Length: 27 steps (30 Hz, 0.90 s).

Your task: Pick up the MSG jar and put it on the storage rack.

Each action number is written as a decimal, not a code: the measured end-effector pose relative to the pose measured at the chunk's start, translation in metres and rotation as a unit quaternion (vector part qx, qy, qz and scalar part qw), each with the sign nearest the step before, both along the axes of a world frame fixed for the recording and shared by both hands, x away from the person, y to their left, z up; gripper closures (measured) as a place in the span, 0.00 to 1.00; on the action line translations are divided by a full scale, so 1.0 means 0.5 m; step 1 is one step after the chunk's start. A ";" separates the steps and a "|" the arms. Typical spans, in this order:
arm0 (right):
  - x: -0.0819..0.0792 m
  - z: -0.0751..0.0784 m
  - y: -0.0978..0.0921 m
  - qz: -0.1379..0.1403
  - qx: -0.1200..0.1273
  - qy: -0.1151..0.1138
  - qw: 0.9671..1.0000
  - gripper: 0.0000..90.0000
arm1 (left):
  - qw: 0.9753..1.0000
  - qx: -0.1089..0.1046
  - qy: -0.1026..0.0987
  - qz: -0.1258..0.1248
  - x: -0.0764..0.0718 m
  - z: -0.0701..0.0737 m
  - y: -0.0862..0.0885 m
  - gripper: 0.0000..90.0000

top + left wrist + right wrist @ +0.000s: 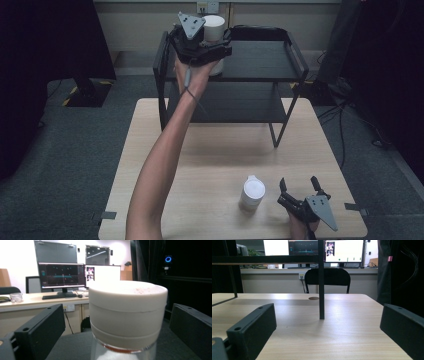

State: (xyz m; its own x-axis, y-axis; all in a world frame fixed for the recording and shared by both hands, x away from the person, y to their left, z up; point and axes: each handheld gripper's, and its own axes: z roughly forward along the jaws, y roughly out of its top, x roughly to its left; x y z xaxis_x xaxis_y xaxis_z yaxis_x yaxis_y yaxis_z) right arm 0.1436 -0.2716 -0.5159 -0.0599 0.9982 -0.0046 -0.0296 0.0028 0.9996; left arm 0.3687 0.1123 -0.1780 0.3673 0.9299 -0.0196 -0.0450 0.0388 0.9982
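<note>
two white-capped jars in all. jar no. 1 (214,31) stands on the top shelf of the black rack (295,52), right between the fingers of your left gripper (220,49). in the left gripper view the jar's white cap (127,312) sits dead centre between your two black jaws, w/ a gap on each side, so the jaws stand apart and aren't touching it. below the cap you get a thin red-orange ring and clear glass, cut off by the bottom edge; can't tell what's inside.

jar no. 2 (252,192) stands on the wooden table (210,150), just left of your right gripper (299,187), apart from its fingertips. right gripper's fingers are spread wide, nothing between them. in the right gripper view you see bare tabletop between the jaws and one rack leg (321,290) straight ahead.

counts: 2 jars, 2 grippers, 1 rack w/ 2 shelves, 1 table.

hidden: your left hand and the grey plate cover the lower part of jar no. 1 in the high view. rack's left side sits behind your forearm.

room: top shelf has a raised rim all round; jar no. 1 is at its left-rear corner, w/ the rest of the shelf to the right open. table's near half is open apart from jar no. 2, and your right gripper is close to the near-right edge.
</note>
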 end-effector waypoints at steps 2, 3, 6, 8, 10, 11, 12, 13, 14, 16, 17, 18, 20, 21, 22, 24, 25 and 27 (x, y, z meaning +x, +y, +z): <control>0.000 0.000 0.000 0.000 0.000 0.000 1.000 0.00 | 1.000 0.000 -0.003 0.002 -0.007 -0.002 0.000 0.00; 0.000 0.000 0.000 0.001 -0.001 0.000 1.000 0.00 | 1.000 0.000 -0.003 0.002 -0.009 -0.003 0.001 0.00; 0.000 0.000 0.000 0.001 -0.002 0.001 1.000 0.00 | 1.000 -0.018 0.010 -0.007 -0.013 -0.004 0.009 0.00; 0.000 0.001 0.000 0.001 -0.002 0.001 1.000 0.00 | 1.000 -0.022 0.013 -0.008 -0.015 -0.004 0.011 0.00; 0.000 0.000 0.000 0.001 -0.002 0.001 1.000 0.00 | 1.000 -0.020 0.005 -0.003 -0.023 -0.010 0.010 0.00; 0.000 0.000 0.000 0.001 -0.002 0.001 1.000 0.00 | 1.000 -0.018 0.004 -0.003 -0.027 -0.011 0.009 0.00; 0.000 0.000 0.000 0.001 -0.002 0.001 1.000 0.00 | 1.000 -0.015 0.005 -0.003 -0.029 -0.010 0.010 0.00; 0.000 0.000 0.000 0.001 -0.002 0.001 1.000 0.00 | 1.000 -0.014 0.004 -0.004 -0.031 -0.009 0.010 0.00; 0.000 0.000 0.000 0.001 -0.002 0.001 1.000 0.00 | 1.000 -0.013 0.003 -0.004 -0.035 -0.008 0.009 0.00; 0.000 0.000 0.000 0.001 -0.001 0.001 1.000 0.00 | 1.000 -0.012 0.000 -0.004 -0.042 -0.008 0.010 0.00; 0.000 0.000 -0.001 0.002 -0.001 0.000 1.000 0.00 | 1.000 -0.009 -0.003 -0.003 -0.054 -0.009 0.012 0.00; 0.000 0.000 -0.001 0.002 -0.001 0.000 1.000 0.00 | 1.000 -0.009 -0.003 -0.003 -0.054 -0.009 0.012 0.00; 0.000 0.000 -0.002 0.002 0.002 -0.001 1.000 0.00 | 1.000 -0.005 -0.002 -0.009 -0.066 -0.008 0.018 0.00; 0.000 -0.001 -0.003 0.002 0.003 -0.001 1.000 0.00 | 1.000 0.001 -0.006 -0.010 -0.072 -0.011 0.019 0.00; -0.001 -0.001 -0.003 0.002 0.004 -0.001 1.000 0.00 | 1.000 0.008 -0.011 -0.010 -0.079 -0.013 0.020 0.00; -0.001 -0.001 -0.003 0.002 0.003 -0.001 1.000 0.00 | 1.000 0.009 -0.014 -0.007 -0.094 -0.017 0.025 0.00; 0.000 -0.001 -0.003 0.003 0.002 -0.001 1.000 0.00 | 1.000 0.005 -0.013 -0.007 -0.097 -0.018 0.028 0.00; 0.000 -0.001 -0.003 0.003 0.001 -0.001 1.000 0.00 | 1.000 0.000 -0.009 -0.006 -0.104 -0.017 0.034 0.00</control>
State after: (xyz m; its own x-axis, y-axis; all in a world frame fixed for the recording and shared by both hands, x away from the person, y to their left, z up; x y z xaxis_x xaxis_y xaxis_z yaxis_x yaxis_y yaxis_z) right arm 0.1435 -0.2729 -0.5163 -0.0652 0.9979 -0.0024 -0.0312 0.0004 0.9995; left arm 0.3167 0.1294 -0.1866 0.3796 0.9250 -0.0134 -0.0633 0.0404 0.9972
